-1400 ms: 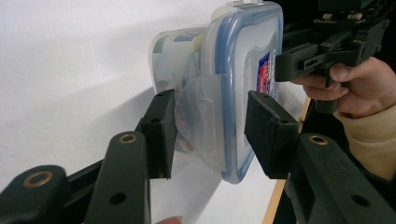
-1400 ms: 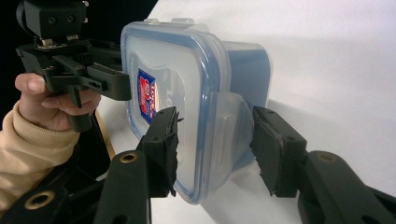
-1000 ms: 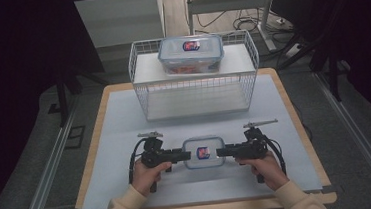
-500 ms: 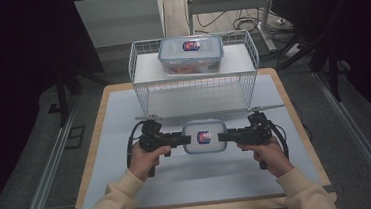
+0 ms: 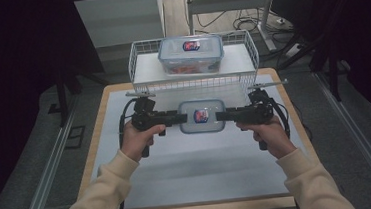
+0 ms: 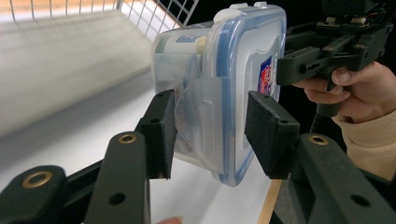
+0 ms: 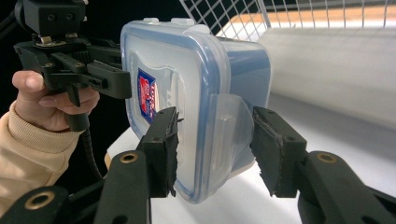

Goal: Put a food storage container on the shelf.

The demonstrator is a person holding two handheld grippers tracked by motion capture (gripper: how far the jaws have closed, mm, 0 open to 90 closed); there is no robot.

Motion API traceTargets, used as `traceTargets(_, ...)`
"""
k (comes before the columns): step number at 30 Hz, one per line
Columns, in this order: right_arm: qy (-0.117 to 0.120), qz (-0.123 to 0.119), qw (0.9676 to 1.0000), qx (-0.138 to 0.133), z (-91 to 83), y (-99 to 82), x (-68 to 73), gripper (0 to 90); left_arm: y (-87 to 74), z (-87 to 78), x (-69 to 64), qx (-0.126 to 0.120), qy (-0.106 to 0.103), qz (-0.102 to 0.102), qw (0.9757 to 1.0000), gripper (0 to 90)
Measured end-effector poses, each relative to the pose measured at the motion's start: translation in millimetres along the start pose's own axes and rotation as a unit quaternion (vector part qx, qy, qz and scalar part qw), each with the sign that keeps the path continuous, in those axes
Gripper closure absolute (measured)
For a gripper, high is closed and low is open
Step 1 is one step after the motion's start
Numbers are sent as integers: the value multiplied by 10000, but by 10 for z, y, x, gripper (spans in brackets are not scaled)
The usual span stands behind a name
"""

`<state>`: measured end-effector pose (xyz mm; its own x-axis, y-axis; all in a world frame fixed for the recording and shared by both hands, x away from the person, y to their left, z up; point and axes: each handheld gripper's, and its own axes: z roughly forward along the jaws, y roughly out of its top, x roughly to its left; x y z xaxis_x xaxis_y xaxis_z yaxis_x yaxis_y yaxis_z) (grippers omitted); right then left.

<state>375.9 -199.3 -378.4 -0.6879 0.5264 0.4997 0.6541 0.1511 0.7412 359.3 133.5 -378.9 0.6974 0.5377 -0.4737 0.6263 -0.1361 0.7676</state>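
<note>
Small clear container with blue-rimmed lid (image 5: 202, 115) is off the table, held level between both grippers above the white mat (image 5: 193, 164), just in front of the wire basket (image 5: 140, 68)

Left gripper (image 5: 177, 119) clamps the container's left end. In the left gripper view its jaws sit over lid and base at the latch flap, pads (image 6: 161, 133) pressing on the plastic, so it's closed on the container, about half width

Right gripper (image 5: 223, 115) does the same on the right end. Right gripper view shows one pad on the lid face near the red-blue label (image 7: 147, 95), the other on the base side, latch flap between them. Closed on the container too

Both hands grip the handles; left hand (image 5: 138, 138), right hand (image 5: 266, 133), cream sleeves coming in from the bottom edge. Cables loop off each gripper

Second container (image 5: 190, 54), bigger, same lid style, red contents visible through the wall, sits inside the wire basket at the far end of the table (image 5: 99, 116). Well apart from the held one
</note>
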Motion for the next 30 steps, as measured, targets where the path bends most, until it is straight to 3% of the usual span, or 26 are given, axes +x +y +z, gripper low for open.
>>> traceTargets(10,-67,-181,9997,-148,-104,352,114,518,375,-126,-68,-88,46,233,9997,543)
traceTargets(30,-142,-261,9988,-381,-223,842,182,515,934,-231,-89,-129,39,388,9992,543)
